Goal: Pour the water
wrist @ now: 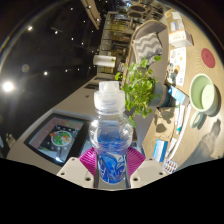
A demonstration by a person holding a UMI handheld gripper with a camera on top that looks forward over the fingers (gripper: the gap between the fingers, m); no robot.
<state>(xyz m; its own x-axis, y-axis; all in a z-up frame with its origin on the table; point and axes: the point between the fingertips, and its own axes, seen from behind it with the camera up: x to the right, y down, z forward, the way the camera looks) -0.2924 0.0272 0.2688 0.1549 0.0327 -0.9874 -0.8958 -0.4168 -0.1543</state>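
From the camera riding on my gripper, I look straight along the two fingers, and a clear plastic water bottle fills the space between them. The bottle stands upright in my hold, its white cap on top and closed, its blue label down low where the fingers meet it. My pink pads show on either side of the bottle's lower body and lie right against it, so I have the fingers clamped on the bottle (no gap shows at either side). The water inside reaches up toward the shoulder of the bottle, as far as I can make out through the clear wall.

Just beyond the bottle, a little to its right, a leafy green plant rises, its stems partly overlapping the bottle's cap. Lower and to the left of the bottle there is a dark rectangular tray or screen with a round greenish item on it; I cannot tell what that item is. Farther right, well apart from the bottle, I see a round green disc with a pale rim and some grey and white objects around it, too small to name. Bright round lights glow against the dark ceiling off to the left.
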